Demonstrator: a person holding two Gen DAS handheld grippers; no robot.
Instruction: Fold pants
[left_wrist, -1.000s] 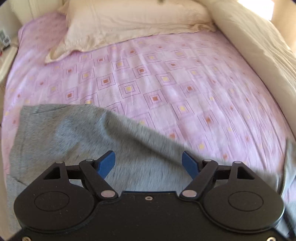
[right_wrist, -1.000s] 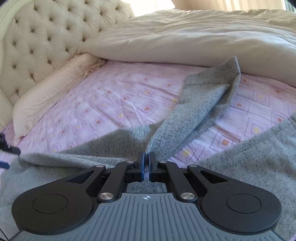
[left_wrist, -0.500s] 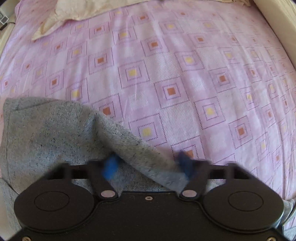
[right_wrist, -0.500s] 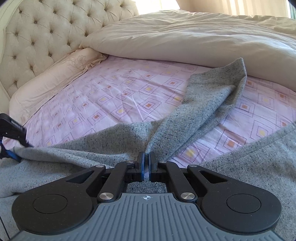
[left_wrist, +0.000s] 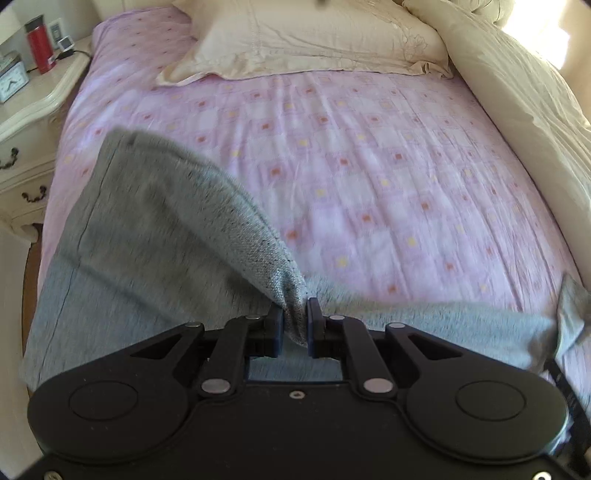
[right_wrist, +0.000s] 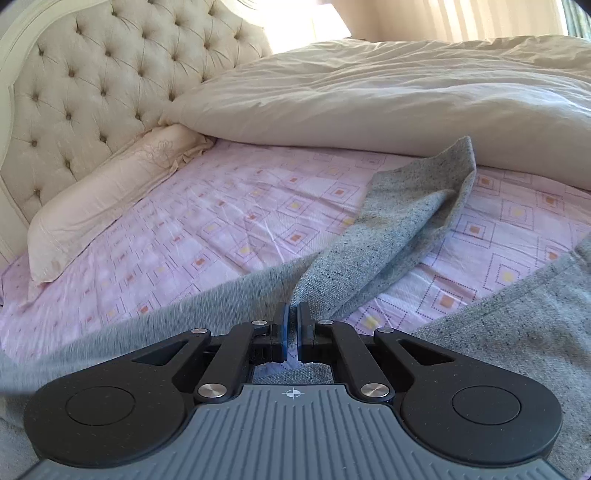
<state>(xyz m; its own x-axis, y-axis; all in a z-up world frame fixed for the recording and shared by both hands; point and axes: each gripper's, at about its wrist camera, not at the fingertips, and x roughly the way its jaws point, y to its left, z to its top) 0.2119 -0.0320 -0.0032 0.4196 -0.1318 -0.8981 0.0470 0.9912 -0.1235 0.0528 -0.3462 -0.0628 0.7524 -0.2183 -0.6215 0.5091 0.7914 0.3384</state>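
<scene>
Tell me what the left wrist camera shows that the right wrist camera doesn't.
Only the left wrist view shows the nightstand with a red bottle and the left gripper, just closed on a fold of the grey pants. Only the right wrist view shows the tufted headboard and the right gripper clamping fabric. Both show the pants, pink sheet, pillow and cream duvet.

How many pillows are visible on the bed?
1: a cream pillow lies at the head of the bed against the tufted headboard, beside the bunched duvet. Others may be hidden under the duvet.
</scene>
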